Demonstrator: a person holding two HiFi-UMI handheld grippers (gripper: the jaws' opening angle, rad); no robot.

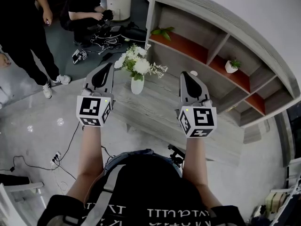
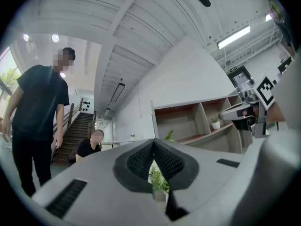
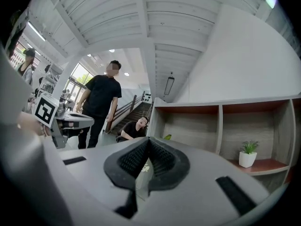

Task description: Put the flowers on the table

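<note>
Head view: the flowers [image 1: 138, 64] stand in a white vase [image 1: 137, 85] at the far edge of the grey wooden table [image 1: 155, 109], just beyond and between the two tools. The left gripper [image 1: 107, 68] and right gripper [image 1: 186, 76] hover on either side of the vase, apart from it.

Left gripper view: the ribbed pads [image 2: 136, 161] meet at their tips and pinch nothing. Green leaves and the vase show through the slit below.

Right gripper view: the pads [image 3: 165, 158] are pressed together and empty. A white bloom shows through the narrow gap.
</note>
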